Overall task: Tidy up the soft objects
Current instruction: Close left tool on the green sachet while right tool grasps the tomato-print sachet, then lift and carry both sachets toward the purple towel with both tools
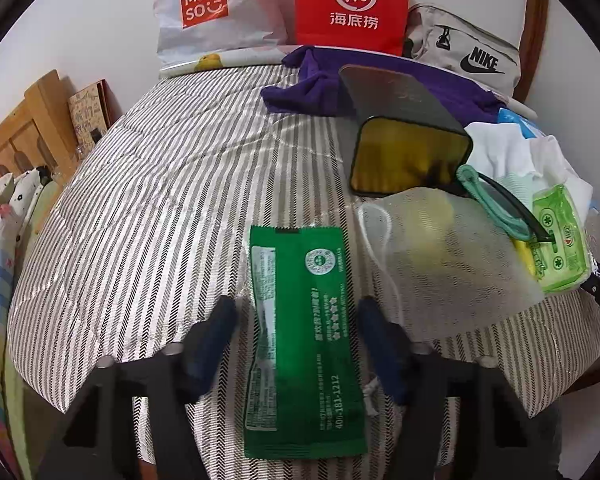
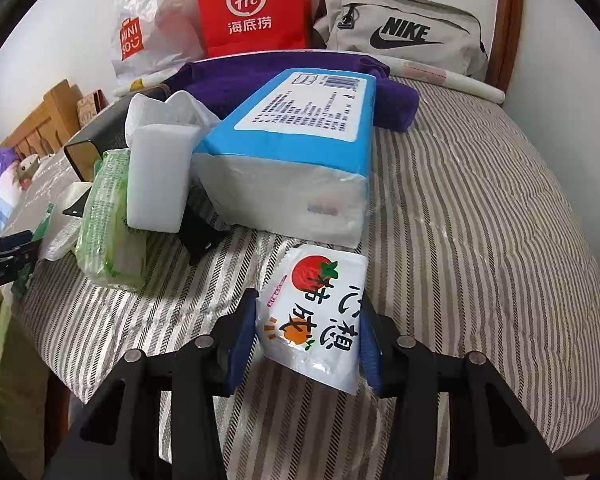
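The flat green foil sachet (image 1: 304, 344) lies on the striped quilted bed cover (image 1: 148, 208) between the spread fingers of the left hand-held gripper (image 1: 298, 340), untouched, its long axis running straight ahead. Ahead and right of it lie a translucent mesh pouch (image 1: 448, 248) and a black-framed yellow panel (image 1: 408, 160), with a green wet-wipe pack (image 1: 560, 244) further right.

The right hand-held gripper (image 2: 308, 334) is clenched on a white tissue packet with tomato print (image 2: 316, 316), long axis forward. Directly ahead, a blue-topped tissue pack (image 2: 296, 160) blocks the way; a white foam block (image 2: 160, 176) stands forward-left.
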`<action>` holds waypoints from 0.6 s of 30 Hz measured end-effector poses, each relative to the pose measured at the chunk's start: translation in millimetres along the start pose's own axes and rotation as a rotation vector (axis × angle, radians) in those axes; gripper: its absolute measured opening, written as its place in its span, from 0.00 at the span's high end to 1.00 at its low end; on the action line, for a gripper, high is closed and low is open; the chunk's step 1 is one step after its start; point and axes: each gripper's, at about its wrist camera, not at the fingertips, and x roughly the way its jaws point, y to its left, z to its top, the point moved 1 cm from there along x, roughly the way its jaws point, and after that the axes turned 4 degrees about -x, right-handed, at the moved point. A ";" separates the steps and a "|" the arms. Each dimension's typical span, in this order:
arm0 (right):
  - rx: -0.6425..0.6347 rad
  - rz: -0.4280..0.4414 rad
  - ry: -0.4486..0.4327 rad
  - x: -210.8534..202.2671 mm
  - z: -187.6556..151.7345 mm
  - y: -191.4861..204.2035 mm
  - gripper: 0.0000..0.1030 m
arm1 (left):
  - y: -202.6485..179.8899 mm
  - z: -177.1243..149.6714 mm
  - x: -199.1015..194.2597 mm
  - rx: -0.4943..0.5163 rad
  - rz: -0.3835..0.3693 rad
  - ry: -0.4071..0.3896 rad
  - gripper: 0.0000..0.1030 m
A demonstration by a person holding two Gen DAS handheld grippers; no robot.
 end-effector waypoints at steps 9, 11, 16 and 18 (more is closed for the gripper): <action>0.037 0.070 -0.007 -17.1 -1.7 -8.3 0.59 | 1.2 6.5 -4.9 -0.013 -0.010 0.010 0.72; 0.041 0.071 -0.015 -23.4 0.2 -9.8 0.59 | 9.5 9.4 -9.1 -0.054 -0.021 0.006 0.72; 0.052 0.079 -0.036 -38.1 9.0 -13.4 0.59 | 24.8 18.6 -21.0 -0.116 -0.044 -0.003 0.72; 0.048 0.079 -0.047 -44.9 13.2 -13.3 0.59 | 26.2 22.8 -27.4 -0.117 -0.042 -0.015 0.72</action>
